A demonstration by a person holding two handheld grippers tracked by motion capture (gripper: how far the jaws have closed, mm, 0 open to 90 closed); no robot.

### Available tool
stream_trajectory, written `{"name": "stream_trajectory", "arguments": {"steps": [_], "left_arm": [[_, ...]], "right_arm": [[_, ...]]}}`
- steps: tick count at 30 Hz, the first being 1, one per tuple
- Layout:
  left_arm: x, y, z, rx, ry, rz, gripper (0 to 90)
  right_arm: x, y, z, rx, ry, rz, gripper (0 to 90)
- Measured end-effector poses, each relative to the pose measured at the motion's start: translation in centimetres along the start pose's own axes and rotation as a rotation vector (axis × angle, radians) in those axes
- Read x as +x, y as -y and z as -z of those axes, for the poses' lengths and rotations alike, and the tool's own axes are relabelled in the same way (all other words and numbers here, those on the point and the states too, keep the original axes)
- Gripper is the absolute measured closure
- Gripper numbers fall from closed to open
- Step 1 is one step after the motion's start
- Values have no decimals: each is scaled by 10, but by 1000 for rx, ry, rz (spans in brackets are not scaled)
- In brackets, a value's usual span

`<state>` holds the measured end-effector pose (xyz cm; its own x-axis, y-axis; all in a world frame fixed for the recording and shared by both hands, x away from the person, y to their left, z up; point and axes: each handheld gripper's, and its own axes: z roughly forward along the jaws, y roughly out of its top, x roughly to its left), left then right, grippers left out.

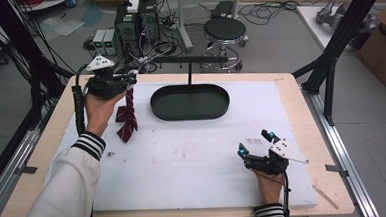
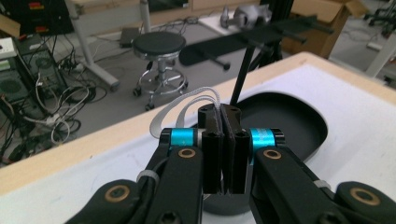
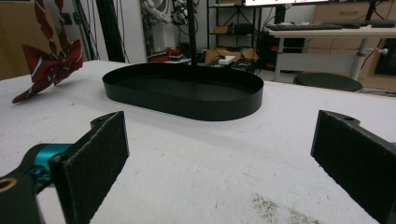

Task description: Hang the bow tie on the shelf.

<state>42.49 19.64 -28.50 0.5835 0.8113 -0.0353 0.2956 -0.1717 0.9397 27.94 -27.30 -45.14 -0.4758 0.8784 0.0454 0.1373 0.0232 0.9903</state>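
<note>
Red striped bow tie (image 1: 127, 117) hangs from the left claw (image 1: 131, 82), which is clamped tight on its pale elastic band (image 2: 187, 106); the band loops out above the closed jaws in the left gripper view. Tie's long axis runs near vertical: strap end up in the claw, bow end pointing down, lowest tip at or just touching the white table (image 1: 193, 158) below the claw, can't tell which. Step in hand looks like lift-and-carry toward the black stand: its oval tray (image 1: 189, 102) sits just to the claw's right, thin post (image 1: 190, 80) rising from the far rim to a crossbar with pegs (image 2: 261, 36), ahead of and above the claw. Next move, as I read it: raise the left claw so the bow clears the table, bring the band loop level with a peg and slip it over, keeping the loop open. Right claw (image 1: 255, 144) is spread wide, holding nothing, resting low on the table well apart from the tie, tray straight ahead of it
</note>
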Motion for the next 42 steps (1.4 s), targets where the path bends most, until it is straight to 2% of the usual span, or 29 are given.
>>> {"name": "stream_trajectory", "arguments": {"steps": [2,9,15,26,35,42], "left_arm": [[-5,-7,-2,-30,4,-1,872],[-12,-15,-11,-69,13,-12,872],[-16,-25,-22,-67,5,-30,872],[-20,-43,-40,-101,9,-36,872],[-20,-57,-55,-130,9,-20,872],[-27,-65,-68,-159,21,-9,872]], "right_arm": [[0,0,0,0,0,-1,31],[0,0,0,0,-2,-4,31],[-1,0,0,-2,-3,-7,31],[-1,0,0,5,-7,-15,31],[-1,0,0,4,-8,-13,31],[-2,0,0,2,-7,-11,31]]}}
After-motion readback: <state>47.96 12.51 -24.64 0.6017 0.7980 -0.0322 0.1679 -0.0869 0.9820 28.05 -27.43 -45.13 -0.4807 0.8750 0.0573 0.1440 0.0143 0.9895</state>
